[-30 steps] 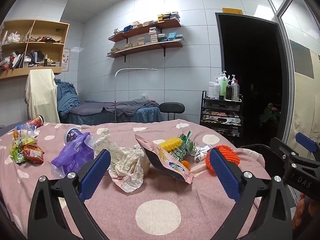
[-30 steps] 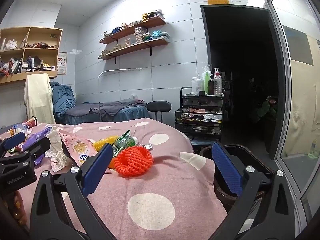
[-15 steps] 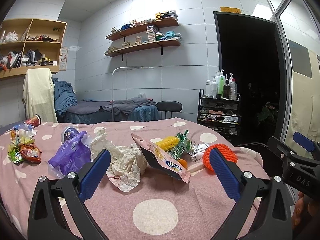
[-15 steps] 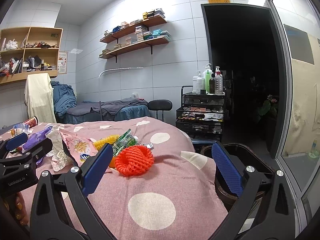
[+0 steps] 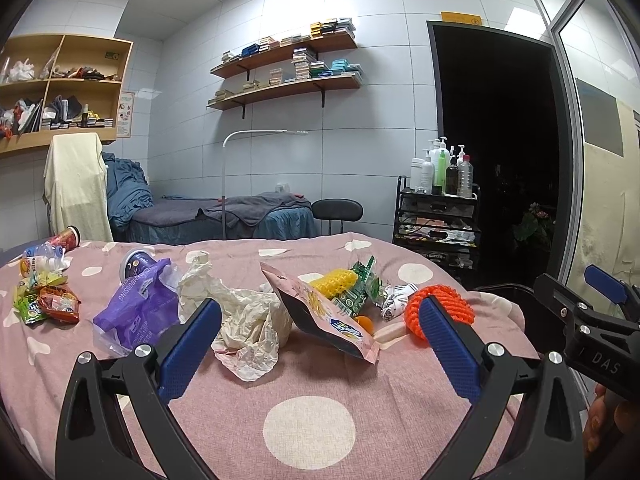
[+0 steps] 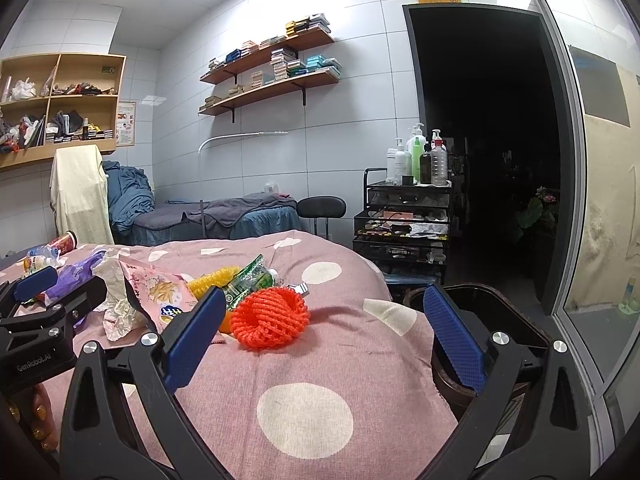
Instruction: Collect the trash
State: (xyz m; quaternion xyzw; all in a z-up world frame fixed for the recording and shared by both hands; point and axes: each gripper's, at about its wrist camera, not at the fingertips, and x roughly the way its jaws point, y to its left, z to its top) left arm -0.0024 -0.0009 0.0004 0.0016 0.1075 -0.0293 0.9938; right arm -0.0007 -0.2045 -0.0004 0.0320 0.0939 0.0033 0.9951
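— Both grippers first, please: what are they doing?

— Left gripper stands spread wide with nothing between its blue pads, hovering over the lower middle of its view, above the pink dotted tabletop. Right gripper is just as wide apart and empty; in its own view the orange mesh net sits between the pads' sight lines, but I see no contact.

— How far along are we?

— I judge we are at the very start. All the trash lies on the cloth: crumpled paper at centre, a purple wrapper to its left, a pink snack pouch leaning up, a yellow mesh sleeve and green packet behind it, and small snack packs at the far left.

— And where does it go?

— A dark bin sits off the tabletop's right edge, lower right of the right view. I cannot see its inside well enough to say whether anything is in it.
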